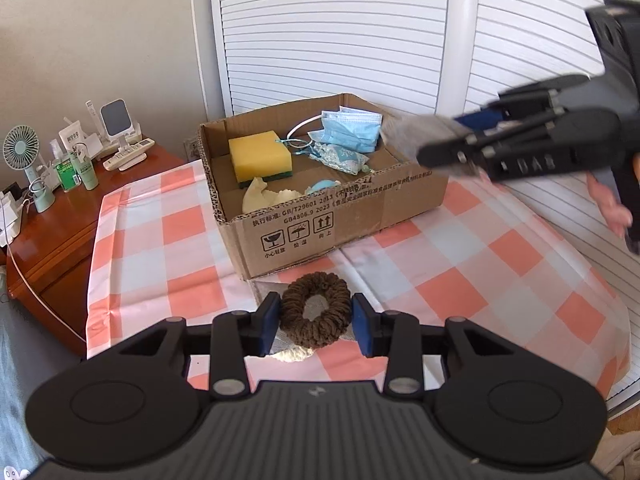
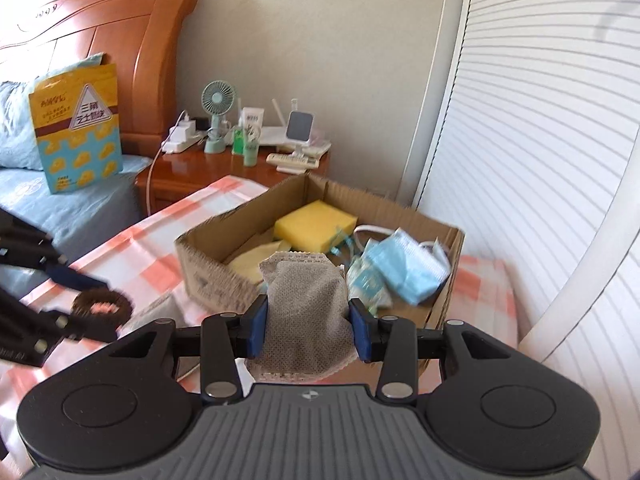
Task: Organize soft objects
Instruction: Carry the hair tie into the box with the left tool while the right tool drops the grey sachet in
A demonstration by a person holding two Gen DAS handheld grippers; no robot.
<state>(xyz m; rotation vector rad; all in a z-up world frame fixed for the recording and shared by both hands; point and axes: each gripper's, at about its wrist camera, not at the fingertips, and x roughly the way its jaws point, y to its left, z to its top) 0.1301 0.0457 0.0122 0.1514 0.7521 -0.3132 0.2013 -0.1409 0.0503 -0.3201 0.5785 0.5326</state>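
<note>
Left tool [image 1: 316, 322] is clamping a brown knitted hair tie [image 1: 316, 310], holding it above the checked tabletop [image 1: 500, 276], just before the cardboard box [image 1: 340, 216]. Right tool [image 2: 307, 330] is gripping a grey mesh cloth [image 2: 306, 308] over the box's near wall; sponge [image 2: 316, 226] and face masks [image 2: 406, 270] are lying inside.

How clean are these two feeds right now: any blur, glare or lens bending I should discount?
Left wrist view: the right claw and its grey cloth are motion-smeared, while the brown scrunchie is sharp. Right wrist view: the cardboard box near wall is blurred and the louvred door bows from fisheye. Both views are evenly daylit, without harsh glare.
</note>
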